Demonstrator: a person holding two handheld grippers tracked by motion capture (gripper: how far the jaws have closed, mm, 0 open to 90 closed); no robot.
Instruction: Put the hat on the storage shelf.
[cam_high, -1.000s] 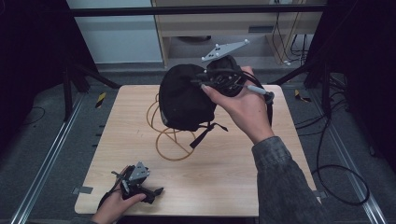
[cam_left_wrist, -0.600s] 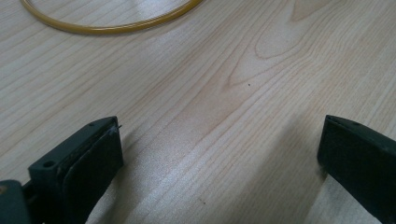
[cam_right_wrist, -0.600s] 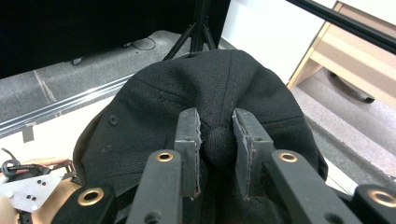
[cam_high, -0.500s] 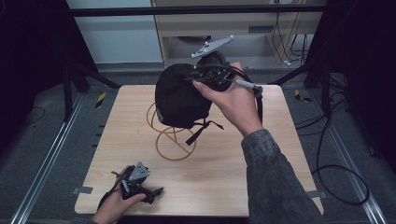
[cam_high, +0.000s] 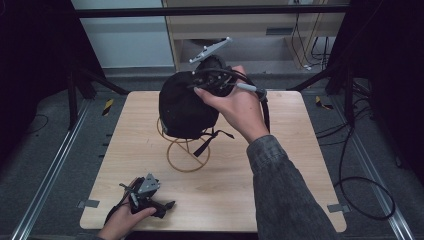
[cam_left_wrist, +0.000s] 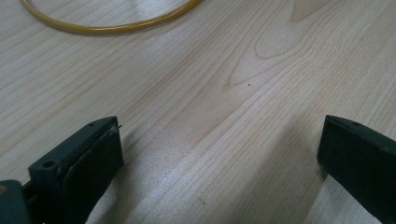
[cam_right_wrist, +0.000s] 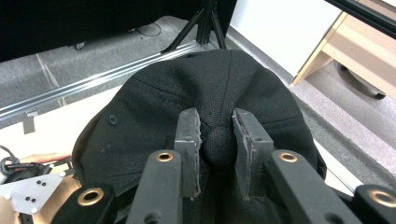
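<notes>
A black cap (cam_high: 182, 107) is over the top of a yellow wire stand (cam_high: 187, 157) at the middle of the wooden table (cam_high: 280, 165). Its strap (cam_high: 210, 140) hangs loose below. My right gripper (cam_high: 212, 82) is shut on the round button (cam_right_wrist: 219, 144) at the cap's (cam_right_wrist: 149, 112) crown, jaws either side of it. I cannot tell whether the cap rests on the stand or is lifted. My left gripper (cam_high: 142, 192) lies at the table's front left, held by a hand. In its own view the left gripper (cam_left_wrist: 219, 135) stands open over bare wood, with the stand's ring (cam_left_wrist: 112, 25) ahead.
Metal rails (cam_high: 55, 165) run along the floor on both sides of the table. A cabinet (cam_high: 260, 25) stands behind it, and cables (cam_high: 360, 185) lie on the floor to the right. A black tripod (cam_right_wrist: 201, 23) stands on the floor beyond the cap.
My right gripper has carried the cap leftward across the table, over the wire stand. The left gripper has stayed in place.
</notes>
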